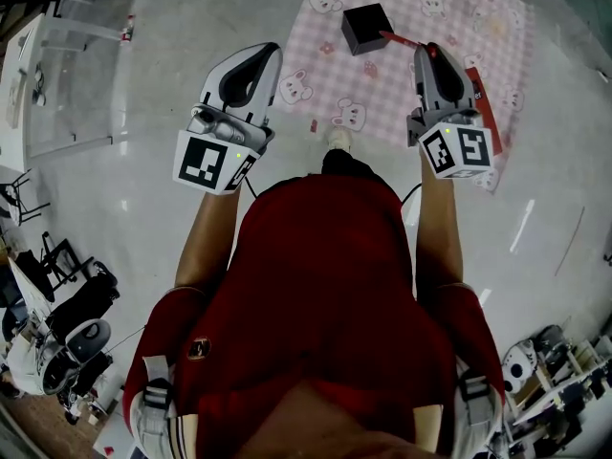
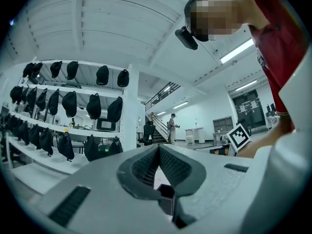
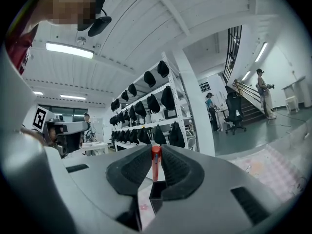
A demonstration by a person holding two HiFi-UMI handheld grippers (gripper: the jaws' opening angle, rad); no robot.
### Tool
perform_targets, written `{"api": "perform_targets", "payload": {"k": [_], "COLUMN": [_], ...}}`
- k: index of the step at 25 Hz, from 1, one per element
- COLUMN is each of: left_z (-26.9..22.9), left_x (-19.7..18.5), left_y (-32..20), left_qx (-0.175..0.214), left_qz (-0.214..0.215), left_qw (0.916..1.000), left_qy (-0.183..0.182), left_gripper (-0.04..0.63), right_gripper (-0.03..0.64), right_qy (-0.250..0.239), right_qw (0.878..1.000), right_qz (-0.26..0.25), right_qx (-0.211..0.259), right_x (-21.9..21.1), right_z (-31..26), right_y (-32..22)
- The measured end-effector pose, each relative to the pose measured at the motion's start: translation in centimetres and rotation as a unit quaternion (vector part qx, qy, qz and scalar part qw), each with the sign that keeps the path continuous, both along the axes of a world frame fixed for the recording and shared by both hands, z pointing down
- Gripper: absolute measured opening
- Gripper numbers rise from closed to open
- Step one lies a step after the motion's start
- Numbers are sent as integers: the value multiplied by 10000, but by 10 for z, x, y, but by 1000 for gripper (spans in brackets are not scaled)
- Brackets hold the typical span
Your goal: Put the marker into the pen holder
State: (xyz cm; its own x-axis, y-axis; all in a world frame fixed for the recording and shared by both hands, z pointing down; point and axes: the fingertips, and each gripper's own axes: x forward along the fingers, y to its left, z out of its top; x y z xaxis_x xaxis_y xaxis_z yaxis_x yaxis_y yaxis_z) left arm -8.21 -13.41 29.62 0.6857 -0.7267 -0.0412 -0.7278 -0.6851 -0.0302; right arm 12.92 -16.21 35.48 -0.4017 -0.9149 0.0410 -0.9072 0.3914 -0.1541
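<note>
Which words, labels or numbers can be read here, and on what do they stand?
None is readable.
Cube on the left claw: only a square pattern, no letters.
Cube on the right claw: the same.
Emblem on the red shirt: too small to read.

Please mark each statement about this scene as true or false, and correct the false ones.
1. The right tool grips a red marker between its jaws. True.
2. The left tool also holds a marker. False: its jaws are together, with nothing between them.
3. The pen holder is white and round. False: it is black and square.
4. The pen holder stands on a pink checked mat on the floor. True.
</note>
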Motion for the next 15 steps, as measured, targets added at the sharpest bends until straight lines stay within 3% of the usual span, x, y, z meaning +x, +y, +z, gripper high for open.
{"api": "perform_targets", "payload": {"k": [15], "left_z": [13], "left_x": [30], "left_y": [-39], "left_qx": [-112], "left_qz": [-251], "left_qw": [9996], "left_qy": [-96], "left_gripper": [7], "right_gripper": [55], "right_qy": [194], "right_qw": [9977], "right_qz": [-551], "right_qx": [-345], "right_x": [2], "right_z": [50], "right_y": [-48]}}
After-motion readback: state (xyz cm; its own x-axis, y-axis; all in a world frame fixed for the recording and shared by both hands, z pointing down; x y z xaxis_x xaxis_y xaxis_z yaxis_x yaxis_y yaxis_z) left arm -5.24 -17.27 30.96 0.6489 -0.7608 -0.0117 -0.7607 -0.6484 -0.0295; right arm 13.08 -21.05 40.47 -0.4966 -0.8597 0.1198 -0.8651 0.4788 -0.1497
